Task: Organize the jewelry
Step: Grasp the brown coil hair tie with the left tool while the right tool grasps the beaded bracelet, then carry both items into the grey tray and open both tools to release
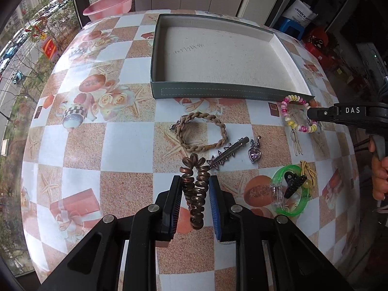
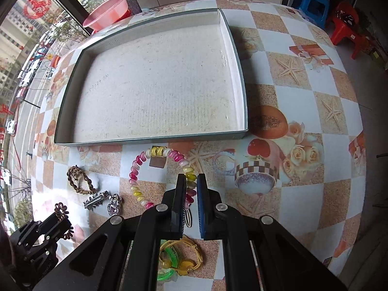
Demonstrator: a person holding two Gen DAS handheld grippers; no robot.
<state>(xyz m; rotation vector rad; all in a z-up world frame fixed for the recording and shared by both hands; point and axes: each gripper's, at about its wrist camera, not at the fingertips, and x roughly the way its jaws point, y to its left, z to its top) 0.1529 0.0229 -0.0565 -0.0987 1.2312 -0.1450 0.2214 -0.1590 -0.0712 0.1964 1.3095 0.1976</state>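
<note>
A brown spiral hair tie (image 1: 195,189) lies squeezed between the pads of my left gripper (image 1: 195,181), which is shut on it just above the table. My right gripper (image 2: 191,181) is shut on the pink, yellow and white bead bracelet (image 2: 138,167), close to the near wall of the shallow grey tray (image 2: 145,140); it also shows in the left wrist view (image 1: 312,115). The tray (image 1: 218,92) holds nothing. A braided tan bracelet (image 1: 201,133), a silver star clip (image 1: 228,154) and a purple heart pendant (image 1: 254,154) lie between the grippers.
A green bangle (image 1: 291,191) with a black claw clip (image 1: 294,183) and a yellow cord (image 1: 308,169) lies near the table's right edge. A pink basin (image 1: 109,6) stands beyond the table's far left. Thin hairpins (image 1: 297,143) lie by the bead bracelet.
</note>
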